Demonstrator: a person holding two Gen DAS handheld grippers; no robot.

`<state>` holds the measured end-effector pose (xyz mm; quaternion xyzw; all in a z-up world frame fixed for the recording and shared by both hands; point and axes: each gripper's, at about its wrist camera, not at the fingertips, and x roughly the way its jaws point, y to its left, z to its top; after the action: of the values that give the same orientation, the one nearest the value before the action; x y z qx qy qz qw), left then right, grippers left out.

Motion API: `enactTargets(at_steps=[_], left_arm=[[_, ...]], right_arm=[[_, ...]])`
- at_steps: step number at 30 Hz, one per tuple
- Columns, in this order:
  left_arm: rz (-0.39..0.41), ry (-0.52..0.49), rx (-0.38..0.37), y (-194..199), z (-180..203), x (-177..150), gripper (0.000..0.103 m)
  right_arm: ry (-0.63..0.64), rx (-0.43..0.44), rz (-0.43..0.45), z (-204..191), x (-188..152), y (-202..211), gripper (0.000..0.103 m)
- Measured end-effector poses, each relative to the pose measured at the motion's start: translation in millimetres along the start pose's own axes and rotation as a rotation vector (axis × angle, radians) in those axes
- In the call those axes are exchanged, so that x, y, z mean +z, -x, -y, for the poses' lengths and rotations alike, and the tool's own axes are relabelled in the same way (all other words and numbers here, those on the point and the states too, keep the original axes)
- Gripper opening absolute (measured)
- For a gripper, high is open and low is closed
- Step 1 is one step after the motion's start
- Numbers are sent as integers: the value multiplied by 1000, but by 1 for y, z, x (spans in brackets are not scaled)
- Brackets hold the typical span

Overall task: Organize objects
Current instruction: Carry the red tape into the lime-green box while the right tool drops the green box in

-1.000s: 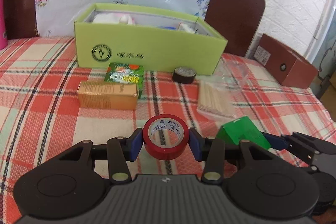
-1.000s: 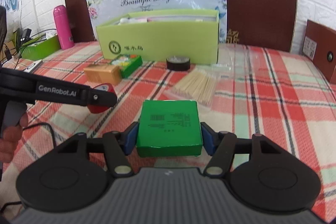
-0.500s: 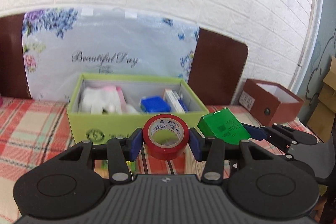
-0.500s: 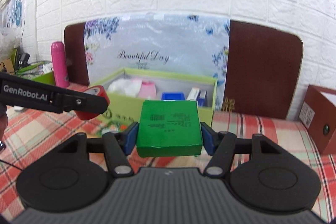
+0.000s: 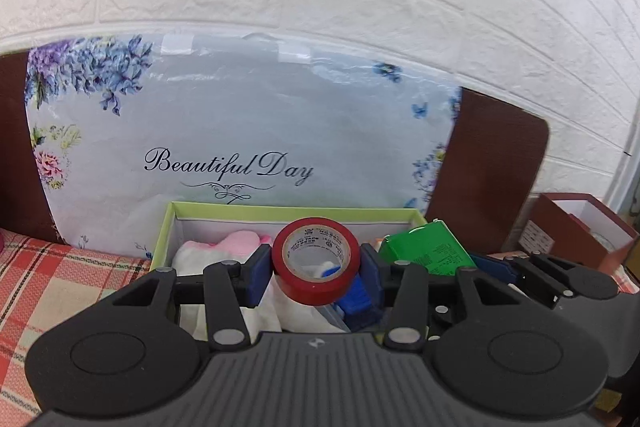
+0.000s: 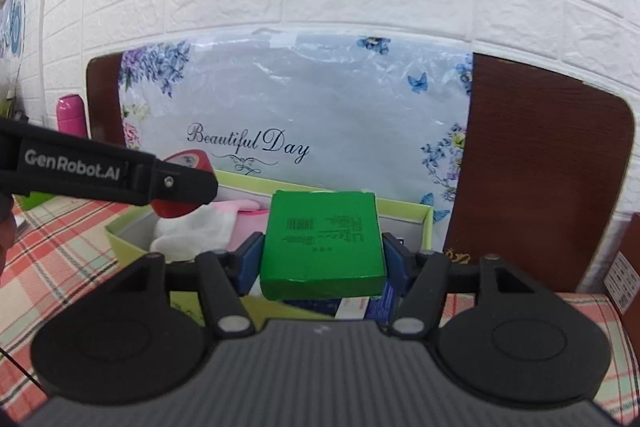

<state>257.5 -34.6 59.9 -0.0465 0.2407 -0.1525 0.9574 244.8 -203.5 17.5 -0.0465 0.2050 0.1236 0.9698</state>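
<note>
Left wrist view: the left gripper (image 5: 317,269) is clamped on a red tape roll (image 5: 316,259), blue pads pressing both sides, the roll held upright above the open lime-green box (image 5: 280,211). The box contains white and pink cloth items (image 5: 224,247) and a blue object (image 5: 356,301). Right wrist view: the right gripper (image 6: 322,259) is clamped on a green carton (image 6: 322,249), held above the same box's right portion. The box stands on a plaid tablecloth (image 6: 60,251), before a floral "Beautiful Day" panel (image 6: 296,115).
</note>
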Motion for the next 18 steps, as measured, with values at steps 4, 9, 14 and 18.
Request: enactTargets(at_steps=[4,9,14,18], left_arm=[[-9,27,10,-25,-12,3,49],[6,38,55,-37,-24,-5,78],[7,45,47,-23,-27,-13,81],[-21,61,54,-9,-23,-19,81]], right_arm=[[9,0,-21,1,4,-35,61],[58,28,-87,-6,1,-71,90],[111,-27,-19,-12,-12,-55,102],[92,-37,-27,-12,-16,-42,103]])
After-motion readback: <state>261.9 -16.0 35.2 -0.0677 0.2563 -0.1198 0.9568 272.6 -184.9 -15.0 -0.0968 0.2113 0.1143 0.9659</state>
